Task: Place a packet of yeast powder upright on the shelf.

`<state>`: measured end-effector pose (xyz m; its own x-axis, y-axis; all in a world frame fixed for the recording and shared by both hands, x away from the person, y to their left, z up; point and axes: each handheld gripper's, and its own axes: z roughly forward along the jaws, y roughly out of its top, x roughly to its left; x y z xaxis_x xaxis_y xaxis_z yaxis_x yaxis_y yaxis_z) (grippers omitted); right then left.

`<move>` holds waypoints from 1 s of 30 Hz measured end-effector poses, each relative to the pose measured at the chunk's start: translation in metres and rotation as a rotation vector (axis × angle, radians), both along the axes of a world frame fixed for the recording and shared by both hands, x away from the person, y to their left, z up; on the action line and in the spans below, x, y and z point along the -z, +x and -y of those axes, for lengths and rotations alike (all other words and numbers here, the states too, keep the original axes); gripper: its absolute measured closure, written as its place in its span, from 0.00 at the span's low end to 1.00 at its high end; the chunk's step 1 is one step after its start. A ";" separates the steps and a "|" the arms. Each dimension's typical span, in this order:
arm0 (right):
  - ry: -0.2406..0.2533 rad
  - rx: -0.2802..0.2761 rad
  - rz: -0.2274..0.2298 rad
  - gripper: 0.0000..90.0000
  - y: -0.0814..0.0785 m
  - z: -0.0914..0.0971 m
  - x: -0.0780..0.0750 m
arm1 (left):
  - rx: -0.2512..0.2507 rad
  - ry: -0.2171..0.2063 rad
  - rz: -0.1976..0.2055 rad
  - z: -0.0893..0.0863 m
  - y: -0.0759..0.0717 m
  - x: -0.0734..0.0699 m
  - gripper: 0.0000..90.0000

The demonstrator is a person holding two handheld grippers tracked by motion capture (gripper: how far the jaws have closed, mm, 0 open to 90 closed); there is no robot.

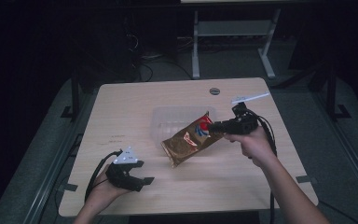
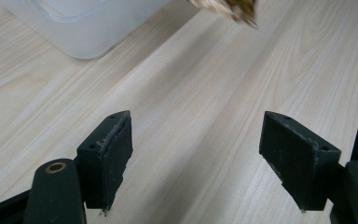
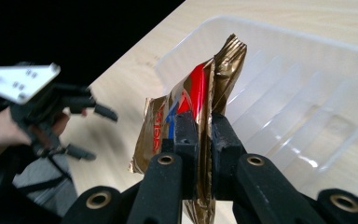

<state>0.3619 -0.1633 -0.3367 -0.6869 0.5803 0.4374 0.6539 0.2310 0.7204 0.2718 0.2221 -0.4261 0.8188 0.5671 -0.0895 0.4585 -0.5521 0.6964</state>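
Right tongs (image 3: pixel 204 140) clamped on gold bag (image 1: pixel 189 139), held above worktop (image 1: pixel 121 107) just near of clear tray (image 1: pixel 168 116). Left tongs (image 2: pixel 198 158) wide apart, empty, near-left.

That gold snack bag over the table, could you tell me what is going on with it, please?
A person is working with a gripper in each hand. The right gripper is shut on the gold snack bag, holding it tilted in the air beside the clear plastic tray on the wooden table. The bag is not in the tray yet. The left gripper sits low at the near left of the table, jaws open with nothing between them.
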 end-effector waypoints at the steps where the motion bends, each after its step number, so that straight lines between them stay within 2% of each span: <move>1: 0.000 0.000 0.000 0.93 0.000 0.000 0.000 | -0.004 -0.007 -0.003 0.000 0.000 0.000 0.28; 2: -0.005 0.029 0.001 0.93 0.005 0.002 -0.005 | 0.003 0.000 -0.003 0.000 0.000 0.000 0.28; 5: -0.011 0.050 0.002 0.93 0.009 0.003 -0.009 | 0.004 -0.001 -0.009 0.000 0.000 0.001 0.28; 11: -0.023 0.151 0.001 0.93 0.023 0.008 -0.019 | 0.017 0.020 0.005 0.000 0.000 0.001 0.28; 18: -0.056 0.251 -0.004 0.93 0.044 0.010 -0.025 | 0.011 0.015 0.016 -0.001 0.000 0.001 0.28; 24: -0.064 0.291 -0.013 0.93 0.051 0.015 -0.024 | 0.003 0.013 0.012 -0.002 0.001 0.001 0.28; 30: -0.077 0.327 -0.016 0.93 0.052 0.022 -0.024 | 0.002 0.011 0.008 0.000 0.001 0.002 0.28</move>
<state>0.4139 -0.1853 -0.3130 -0.4527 0.8005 0.3928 0.7132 0.0607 0.6983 0.2726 0.2226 -0.4281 0.8207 0.5662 -0.0770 0.4520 -0.5607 0.6938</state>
